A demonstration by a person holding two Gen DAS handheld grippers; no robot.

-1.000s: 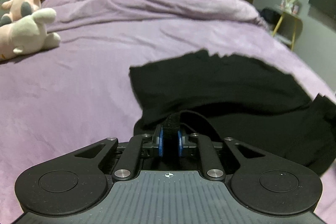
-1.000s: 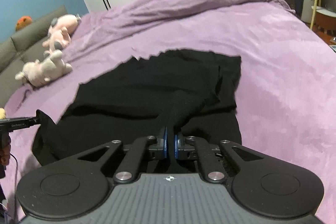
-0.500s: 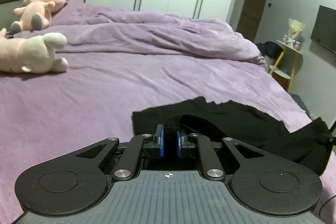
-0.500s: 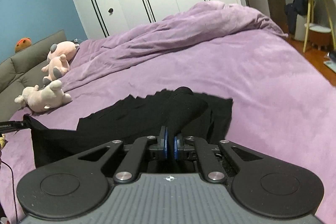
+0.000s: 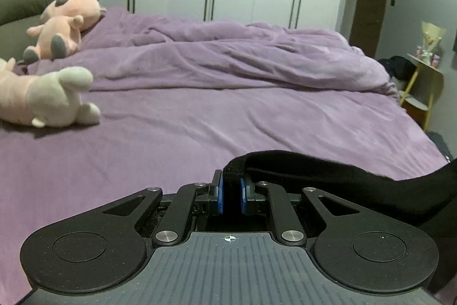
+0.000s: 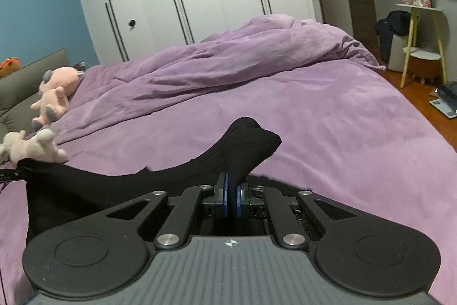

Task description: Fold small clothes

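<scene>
Both grippers have come up off the bed since a second ago, when the black garment (image 6: 85,190) lay spread flat on the purple bed (image 5: 171,139); now most of that spread has left both views and the cloth hangs as a sagging band between the two tools. On the left gripper (image 5: 230,195) the jaws are closed on a thick hemmed edge of the garment, which rises out of the blue pads (image 5: 220,195) and runs off to the right. On the right gripper (image 6: 232,200) the jaws are likewise clamped on a bunched corner that stands up as a soft peak above them, the rest trailing down to the left, where the tip of the other tool just shows at the frame edge. Judging by the drape, the fabric is light, limp and a little stretchy (a knit, most likely), so it should fold wherever it is unsupported and carry no shape of its own. Corners and the hemmed edge look like the best places to hold, since the doubled fabric there gives the pads more to bite on. How much of the lower cloth touches the bed I cannot tell, as the tool bodies hide it. Two pink plush toys (image 5: 45,102) lie well apart near the headboard.
</scene>
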